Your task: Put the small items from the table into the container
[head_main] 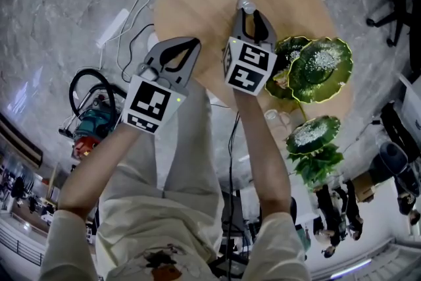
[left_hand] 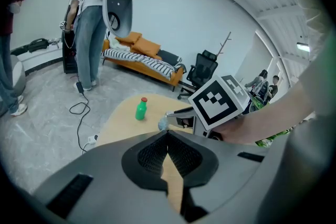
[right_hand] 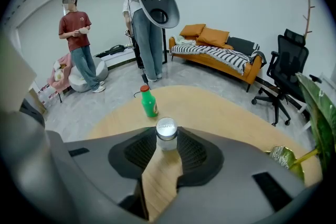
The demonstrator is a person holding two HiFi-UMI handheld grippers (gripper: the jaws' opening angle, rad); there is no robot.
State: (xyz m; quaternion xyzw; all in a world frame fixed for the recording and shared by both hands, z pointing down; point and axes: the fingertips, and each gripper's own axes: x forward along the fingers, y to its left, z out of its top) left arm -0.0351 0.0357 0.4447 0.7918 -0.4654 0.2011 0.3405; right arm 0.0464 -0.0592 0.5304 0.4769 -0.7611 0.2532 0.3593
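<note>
The left claw [left_hand: 168, 136] and the right claw [right_hand: 167, 140] are dark grey moulded shells with rectangular slots. Each is lined with black, finely ribbed pads [right_hand: 197, 150]. Behind each sits a white marker cube, left [head_main: 152, 104] and right [head_main: 250, 66], printed with black square patterns. A small green light [head_main: 179, 99] shows on the left cube's edge. The person wears a pale cream top with short sleeves [head_main: 66, 237], a dark reddish print [head_main: 161, 261] on its front, and pale beige trousers [head_main: 187, 161].

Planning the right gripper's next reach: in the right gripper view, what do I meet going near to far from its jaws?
Nearest first: small clear glass jar with silver lid → green plastic bottle with red cap → orange sofa.
</note>
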